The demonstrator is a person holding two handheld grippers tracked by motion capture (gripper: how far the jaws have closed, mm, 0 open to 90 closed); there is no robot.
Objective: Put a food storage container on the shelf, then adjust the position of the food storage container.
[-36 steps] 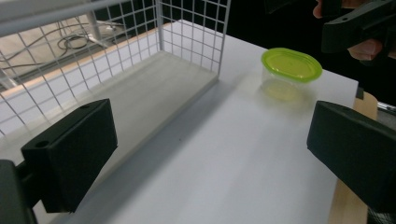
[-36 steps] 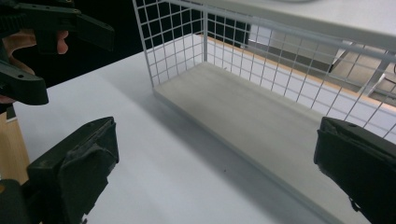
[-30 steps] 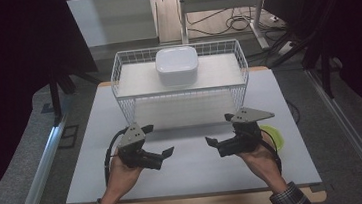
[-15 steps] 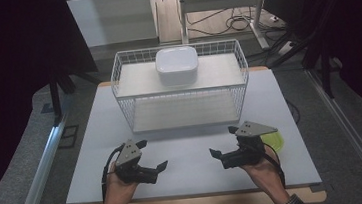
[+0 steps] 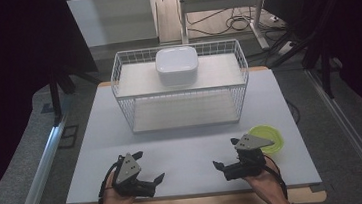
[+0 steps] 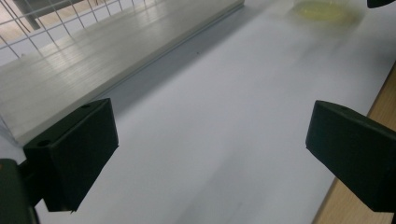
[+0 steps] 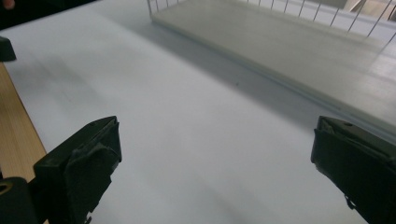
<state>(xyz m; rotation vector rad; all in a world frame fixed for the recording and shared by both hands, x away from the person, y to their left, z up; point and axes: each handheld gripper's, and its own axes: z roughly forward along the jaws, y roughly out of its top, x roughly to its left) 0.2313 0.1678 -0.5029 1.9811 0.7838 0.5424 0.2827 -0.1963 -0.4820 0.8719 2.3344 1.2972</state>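
wire basket [image 5: 180, 84] | matt table [image 5: 183, 147] (wood edge) | glossy bowl [image 5: 176, 64]

Grey floor [image 5: 32, 146] around white-topped table [image 5: 184, 152]; metal rail [image 5: 38, 176] along left, another at right; dark curtains [image 5: 8, 48] flank scene; cables [image 5: 239, 23] behind; pale wall [image 5: 110, 18] beyond.

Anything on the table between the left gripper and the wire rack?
Nothing: in the high view, bare white table separates the left gripper from the wire rack. The left gripper view agrees.

Both hands rest near the table's [image 5: 183, 147] front edge, left gripper [image 5: 151, 167] and right gripper [image 5: 226, 153] spread wide, tips facing inward.
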